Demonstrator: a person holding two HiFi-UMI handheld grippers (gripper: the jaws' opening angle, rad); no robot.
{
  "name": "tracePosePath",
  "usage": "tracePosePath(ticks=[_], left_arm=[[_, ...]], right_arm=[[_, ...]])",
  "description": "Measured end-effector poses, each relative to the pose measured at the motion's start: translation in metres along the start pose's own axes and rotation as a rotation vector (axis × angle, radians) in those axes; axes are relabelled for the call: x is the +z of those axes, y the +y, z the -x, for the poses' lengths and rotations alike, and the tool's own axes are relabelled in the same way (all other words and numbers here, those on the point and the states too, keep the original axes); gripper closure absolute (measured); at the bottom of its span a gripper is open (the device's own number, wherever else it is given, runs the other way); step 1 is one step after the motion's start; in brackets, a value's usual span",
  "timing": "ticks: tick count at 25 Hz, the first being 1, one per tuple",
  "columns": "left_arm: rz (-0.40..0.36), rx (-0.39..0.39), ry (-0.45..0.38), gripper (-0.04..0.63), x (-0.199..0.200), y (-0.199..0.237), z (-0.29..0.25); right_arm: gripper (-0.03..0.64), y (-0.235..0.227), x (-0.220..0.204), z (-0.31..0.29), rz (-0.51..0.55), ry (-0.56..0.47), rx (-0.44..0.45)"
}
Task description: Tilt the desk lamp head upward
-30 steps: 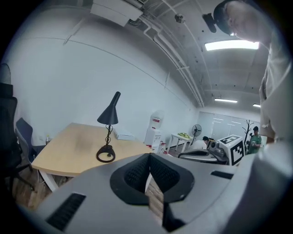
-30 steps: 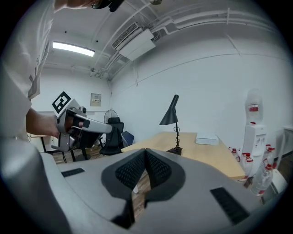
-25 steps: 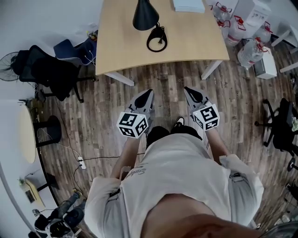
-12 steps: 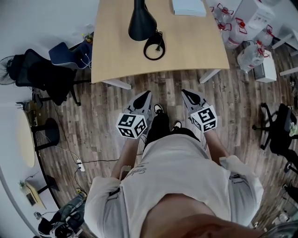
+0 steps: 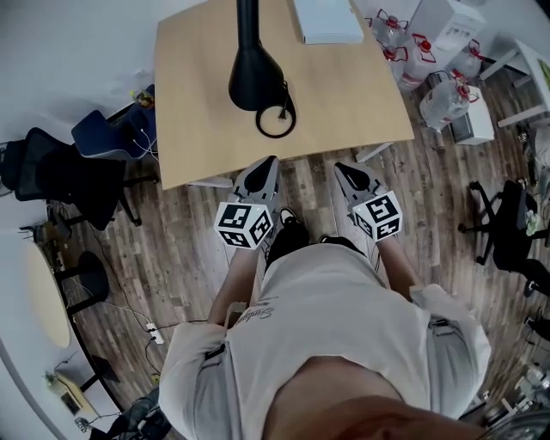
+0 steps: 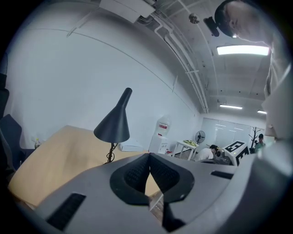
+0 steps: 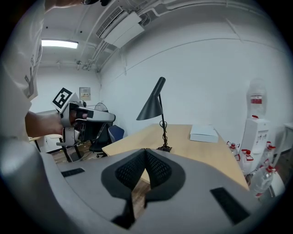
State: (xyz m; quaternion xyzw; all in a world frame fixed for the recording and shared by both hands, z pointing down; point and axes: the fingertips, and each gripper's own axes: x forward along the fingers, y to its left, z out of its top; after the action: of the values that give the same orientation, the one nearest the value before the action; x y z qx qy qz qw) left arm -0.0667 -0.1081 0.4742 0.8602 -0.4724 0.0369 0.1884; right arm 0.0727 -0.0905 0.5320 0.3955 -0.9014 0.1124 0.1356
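Observation:
A black desk lamp (image 5: 254, 76) with a cone-shaped head stands on the wooden desk (image 5: 352, 94), its head pointing down above a round base wrapped with cord (image 5: 275, 121). My left gripper (image 5: 269, 161) is at the desk's near edge, just short of the lamp, and its jaws are closed on nothing. My right gripper (image 5: 342, 168) is beside it, also shut and empty. In the left gripper view the lamp (image 6: 113, 127) is ahead and slightly left of the left gripper (image 6: 149, 156). In the right gripper view the lamp (image 7: 151, 107) rises above the right gripper (image 7: 145, 151).
A white flat box (image 5: 326, 21) lies at the desk's far side. Several water bottles (image 5: 440, 96) stand on the floor at the right. Office chairs sit at the left (image 5: 64, 176) and right (image 5: 507, 232). A water dispenser (image 6: 161, 135) is behind the desk.
The person has stepped toward the desk. Both grippers now reach the desk's near edge, and the lamp is closer. Both stay shut.

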Motion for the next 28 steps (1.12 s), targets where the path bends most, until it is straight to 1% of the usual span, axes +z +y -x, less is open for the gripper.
tracePosePath(ticks=[3,5,11,15,18,21,25,28], left_arm=[[-0.014,-0.017,-0.002,0.581,0.011,0.019,-0.007],[-0.007,-0.022,0.008,0.581,0.011,0.031,-0.008],[-0.003,-0.05,0.027,0.581,0.013,0.063,-0.003],[-0.024,-0.069,0.026,0.581,0.017,0.083,-0.008],[-0.018,-0.071,0.019,0.581,0.02,0.087,-0.009],[-0.017,-0.064,0.018,0.581,0.021,0.091,-0.015],[-0.008,-0.045,0.047,0.581,0.014,0.092,-0.029],[-0.017,-0.02,0.063,0.581,0.014,0.094,-0.04]], right_arm=[[0.621,-0.002,0.012,-0.027,0.027,0.005,-0.003],[0.621,-0.001,0.015,-0.045,0.039,0.016,-0.006],[0.621,-0.001,0.021,-0.085,0.041,0.042,-0.032],[0.621,0.005,0.031,-0.114,0.059,0.019,-0.053],[0.621,0.009,0.035,-0.122,0.091,0.03,-0.036],[0.621,0.003,0.033,-0.13,0.114,0.048,-0.017],[0.621,-0.017,0.019,-0.142,0.094,0.086,0.0],[0.621,-0.033,0.009,-0.155,0.085,0.11,0.017]])
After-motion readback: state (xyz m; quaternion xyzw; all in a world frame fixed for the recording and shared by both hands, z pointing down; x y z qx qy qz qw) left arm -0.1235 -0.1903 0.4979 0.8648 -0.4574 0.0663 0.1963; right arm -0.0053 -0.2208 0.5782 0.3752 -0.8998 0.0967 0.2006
